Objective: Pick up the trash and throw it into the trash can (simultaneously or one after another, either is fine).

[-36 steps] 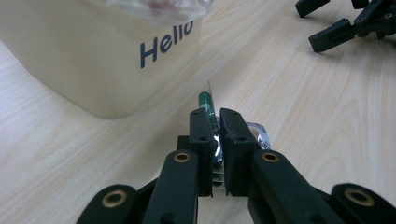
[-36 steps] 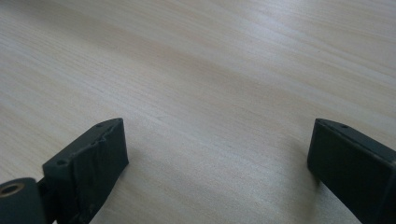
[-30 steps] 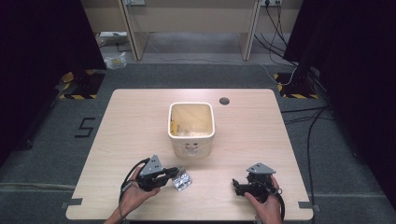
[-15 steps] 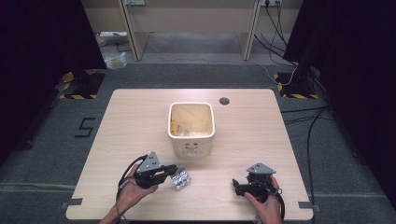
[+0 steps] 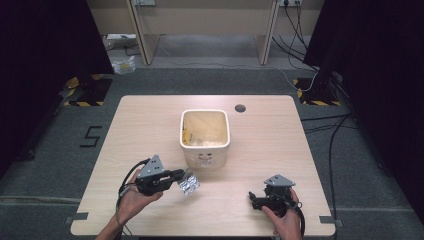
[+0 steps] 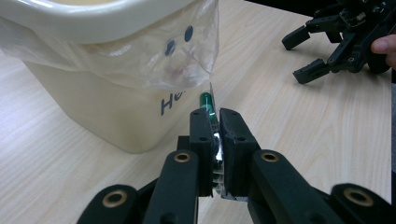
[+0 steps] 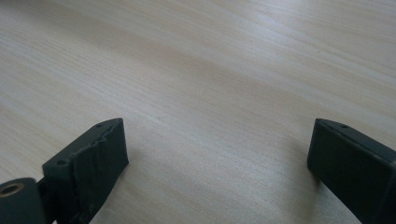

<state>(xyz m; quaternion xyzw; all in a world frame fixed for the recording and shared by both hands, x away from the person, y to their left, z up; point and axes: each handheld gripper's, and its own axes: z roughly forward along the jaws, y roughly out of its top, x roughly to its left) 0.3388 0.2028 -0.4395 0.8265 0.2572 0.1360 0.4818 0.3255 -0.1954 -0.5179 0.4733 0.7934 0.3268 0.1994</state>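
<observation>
High view shows the left gripper point(image 5: 179, 175) squeezing what looks like a silver pill pack point(image 5: 189, 183) beside the cream bin point(image 5: 205, 151). Right gripper point(image 5: 255, 198) rests wide open, holding nothing, on the surface point(image 5: 280, 145).

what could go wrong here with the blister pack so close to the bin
The left gripper pinches the foil blister pack only by its thin edge, so it may twist or slip out before reaching the bin. The bin's loose plastic liner hangs just above the pack and could snag it. The right gripper rests apart, open, too far to help.
</observation>
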